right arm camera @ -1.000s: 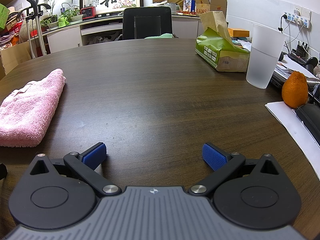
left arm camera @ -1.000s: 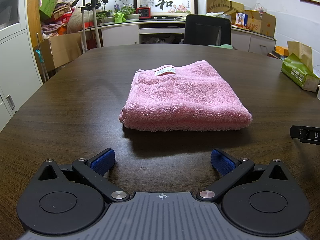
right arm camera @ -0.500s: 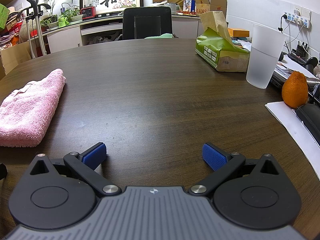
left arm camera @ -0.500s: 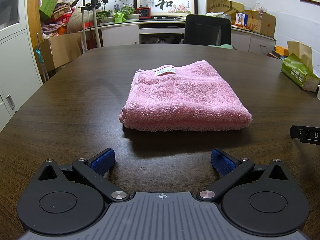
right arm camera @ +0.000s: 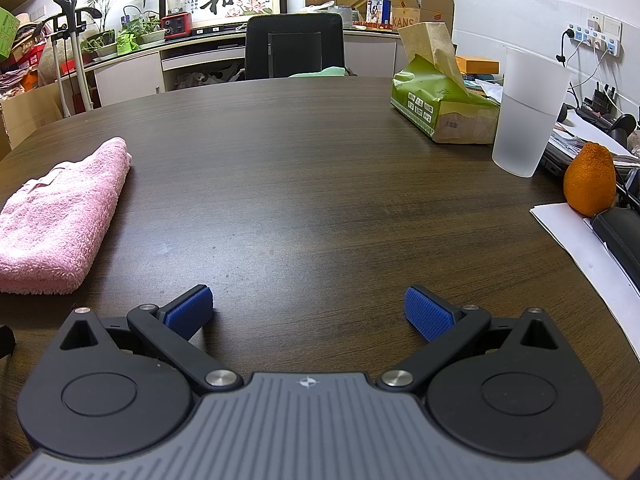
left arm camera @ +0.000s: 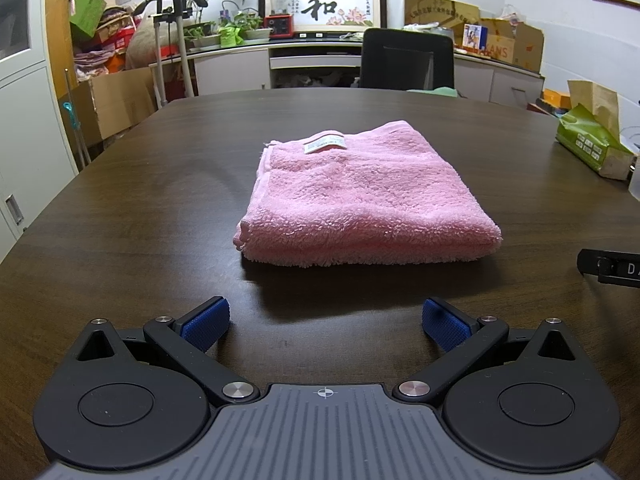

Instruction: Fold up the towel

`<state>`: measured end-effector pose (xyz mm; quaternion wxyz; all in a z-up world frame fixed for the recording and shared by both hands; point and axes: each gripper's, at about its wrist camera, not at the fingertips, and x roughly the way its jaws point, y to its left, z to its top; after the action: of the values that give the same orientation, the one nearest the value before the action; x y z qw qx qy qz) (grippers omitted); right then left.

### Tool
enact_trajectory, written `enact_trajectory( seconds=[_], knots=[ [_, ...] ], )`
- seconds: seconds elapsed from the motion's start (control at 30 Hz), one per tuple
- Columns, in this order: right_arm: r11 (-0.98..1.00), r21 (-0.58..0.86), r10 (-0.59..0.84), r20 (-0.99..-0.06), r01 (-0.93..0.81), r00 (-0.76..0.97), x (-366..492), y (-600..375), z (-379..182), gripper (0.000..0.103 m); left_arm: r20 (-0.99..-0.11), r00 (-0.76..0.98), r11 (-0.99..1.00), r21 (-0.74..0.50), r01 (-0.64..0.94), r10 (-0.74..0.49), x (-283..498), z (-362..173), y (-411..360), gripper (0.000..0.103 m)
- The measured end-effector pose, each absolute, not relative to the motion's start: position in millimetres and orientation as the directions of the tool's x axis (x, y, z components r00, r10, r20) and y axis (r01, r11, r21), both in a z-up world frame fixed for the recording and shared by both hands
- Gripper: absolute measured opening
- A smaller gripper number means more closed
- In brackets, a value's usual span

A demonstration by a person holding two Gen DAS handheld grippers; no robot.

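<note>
On the dark table [left arm camera: 120,216], a folded pink towel [left arm camera: 360,196] lies ahead of the left gripper [left arm camera: 326,322], both it and the right gripper [right arm camera: 308,310] spread wide, grasping nothing.

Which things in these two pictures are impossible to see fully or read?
- Left wrist view: the print on the white label of the pink towel is too small to read.
- Left wrist view: a black object is cut off by the right edge.
- Right wrist view: the towel runs past the left edge.
- Both views: the towel's underside is hidden against the table.

Pink towel [left arm camera: 362,196] lies folded flat on the dark table, white label on its far edge
</note>
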<state>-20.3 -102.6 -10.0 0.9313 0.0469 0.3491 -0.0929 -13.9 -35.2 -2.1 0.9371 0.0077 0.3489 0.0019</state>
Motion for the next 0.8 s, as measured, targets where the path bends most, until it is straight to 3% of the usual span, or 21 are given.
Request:
enact_trajectory(
  seconds=[0.8],
  knots=[
    [0.978, 0.023, -0.140, -0.659, 0.206, 0.739, -20.2, -102.9, -9.8, 0.103, -0.653, 0.757, 1.000, 0.009, 0.002, 0.005, -14.3, -0.9, -31.2, 0.103]
  ],
)
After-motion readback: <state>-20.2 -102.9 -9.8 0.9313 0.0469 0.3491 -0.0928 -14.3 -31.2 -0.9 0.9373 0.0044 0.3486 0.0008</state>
